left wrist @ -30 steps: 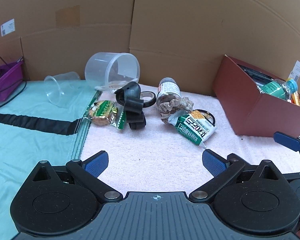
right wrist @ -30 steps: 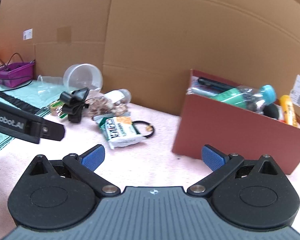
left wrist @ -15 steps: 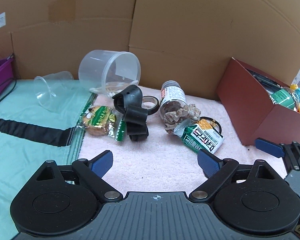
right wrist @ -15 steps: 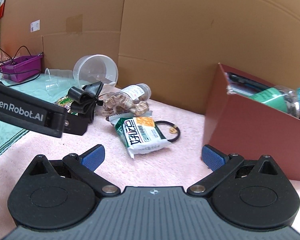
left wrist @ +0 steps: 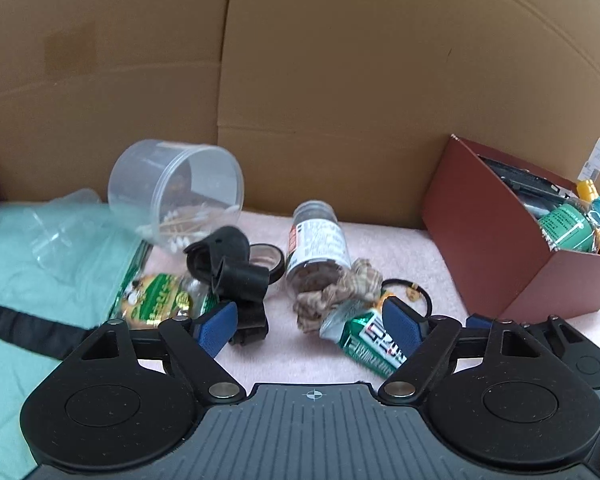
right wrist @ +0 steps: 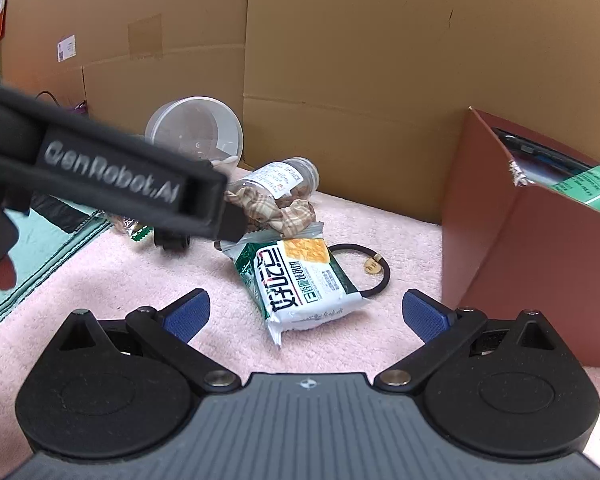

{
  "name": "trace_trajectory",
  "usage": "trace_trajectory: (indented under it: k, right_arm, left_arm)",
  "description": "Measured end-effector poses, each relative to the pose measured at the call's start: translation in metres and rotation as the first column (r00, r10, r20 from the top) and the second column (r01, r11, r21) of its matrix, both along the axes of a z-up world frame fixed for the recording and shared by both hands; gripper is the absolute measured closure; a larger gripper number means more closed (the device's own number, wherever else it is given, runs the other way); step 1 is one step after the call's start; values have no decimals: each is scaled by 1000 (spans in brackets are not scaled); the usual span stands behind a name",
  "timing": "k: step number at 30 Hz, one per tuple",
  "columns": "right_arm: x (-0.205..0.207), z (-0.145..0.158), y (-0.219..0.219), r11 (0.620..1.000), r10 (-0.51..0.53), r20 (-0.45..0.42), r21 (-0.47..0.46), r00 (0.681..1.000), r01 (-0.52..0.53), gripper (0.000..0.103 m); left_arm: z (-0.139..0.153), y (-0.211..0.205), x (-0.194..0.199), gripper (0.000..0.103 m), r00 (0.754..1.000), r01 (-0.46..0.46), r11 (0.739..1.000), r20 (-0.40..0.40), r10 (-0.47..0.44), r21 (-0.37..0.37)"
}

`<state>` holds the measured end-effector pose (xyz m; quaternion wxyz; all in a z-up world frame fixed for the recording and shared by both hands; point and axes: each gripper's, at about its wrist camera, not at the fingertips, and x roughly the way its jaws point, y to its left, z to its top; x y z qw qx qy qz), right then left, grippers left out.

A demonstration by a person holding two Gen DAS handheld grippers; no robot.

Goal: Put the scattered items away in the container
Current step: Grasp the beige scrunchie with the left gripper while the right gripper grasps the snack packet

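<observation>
Your stock on the pink mat (left wrist: 380, 248):

- One red container (left wrist: 496, 240) beyond your right fingers, already holding one green-labelled bottle (left wrist: 572, 226).
- One green-and-white cracker packet (right wrist: 300, 280) between and just ahead of the right gripper (right wrist: 306, 310) fingers; Korean print, which I cannot read.
- One black hair tie (right wrist: 380, 276), touching the packet's far edge.
- One plaid scrunchie (left wrist: 340, 288) against one labelled jar (left wrist: 318, 248) lying on its side (label too blurred to read).
- One black strap bundle (left wrist: 228, 268), one tape roll (left wrist: 268, 258), one green biscuit pack (left wrist: 156, 296), just ahead of your left fingertip.
- Two clear tubs: one (left wrist: 176, 192) tipped over with cotton swabs inside, one (left wrist: 60, 236) on the teal cloth (left wrist: 8, 280).

Left gripper (left wrist: 306, 326): jaws wide but have just been closing, nothing held between them. Right gripper: jaws wide apart, gripping nothing.

Only the right view shows the left gripper's side, lettered "GenRobot.AI"; only the left view shows the biscuit pack and the tape roll whole.
</observation>
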<state>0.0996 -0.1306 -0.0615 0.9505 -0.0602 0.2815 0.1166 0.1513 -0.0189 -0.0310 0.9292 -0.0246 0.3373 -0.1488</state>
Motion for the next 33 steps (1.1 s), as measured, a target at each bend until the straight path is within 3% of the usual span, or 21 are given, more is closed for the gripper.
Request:
trace_trajectory:
  k: [10, 13, 15, 16, 17, 18, 19, 24, 33]
  right_arm:
    - [8, -3, -11, 997, -15, -38, 70, 999, 17, 7]
    - [12, -5, -14, 996, -16, -54, 88, 998, 21, 14]
    - [11, -5, -16, 995, -21, -55, 96, 998, 26, 17]
    - [10, -5, -17, 995, -24, -53, 100, 998, 29, 20]
    - [10, -5, -18, 994, -25, -54, 104, 998, 30, 25]
    - [9, -5, -17, 993, -20, -57, 112, 998, 26, 27]
    - [9, -6, -17, 992, -16, -61, 120, 998, 24, 31]
    - [4, -6, -20, 991, -16, -62, 130, 998, 24, 33]
    - [-26, 1, -36, 991, -6, -55, 130, 998, 13, 35]
  left_arm:
    - [-5, -15, 10, 23, 999, 39, 998, 13, -39, 56]
    - [-9, -15, 13, 35, 999, 41, 997, 0, -41, 66]
    - [-10, -14, 13, 53, 999, 36, 997, 2, -36, 74]
    - [-10, -13, 13, 56, 999, 33, 997, 1, -33, 73]
    - [-8, -12, 12, 66, 1000, 31, 997, 0, -31, 68]
    - [-7, -11, 12, 87, 999, 33, 997, -3, -33, 63]
    - [-7, -10, 13, 90, 999, 38, 998, -14, -37, 59]
    - [-13, -12, 12, 98, 998, 42, 996, -54, -38, 76]
    - [-15, -1, -20, 99, 996, 51, 998, -79, -48, 40]
